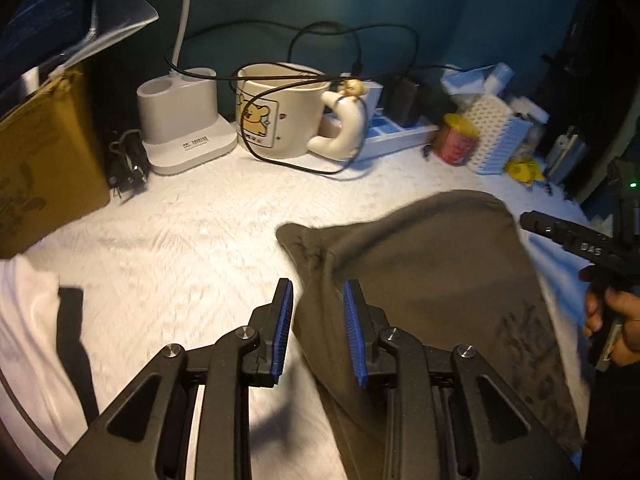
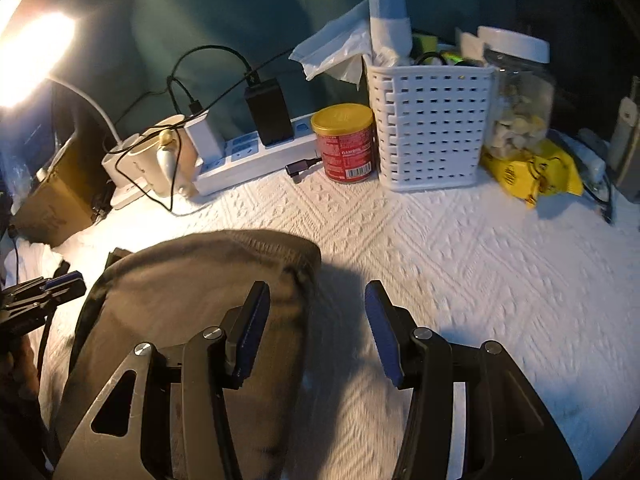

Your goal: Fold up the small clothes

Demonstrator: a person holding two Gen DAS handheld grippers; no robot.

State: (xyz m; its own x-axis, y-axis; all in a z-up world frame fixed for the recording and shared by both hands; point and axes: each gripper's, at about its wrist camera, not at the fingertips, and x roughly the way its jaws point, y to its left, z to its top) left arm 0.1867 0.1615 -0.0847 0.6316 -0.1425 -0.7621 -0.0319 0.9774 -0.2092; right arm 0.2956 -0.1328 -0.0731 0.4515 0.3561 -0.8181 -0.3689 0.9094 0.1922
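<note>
Both grippers, left gripper [image 1: 316,312] and right gripper [image 2: 316,316], hang spread and empty over the olive garment [image 1: 432,280], seemingly flanking its edges for a fold.

I count one grey garment [image 1: 432,280] under my two grippers, left [image 1: 316,300] and right [image 2: 318,300]. Ahead of them: one mug [image 1: 280,116], one red can [image 2: 346,144], one white basket [image 2: 432,128], one power strip [image 2: 256,160], one jar [image 2: 520,92].
</note>
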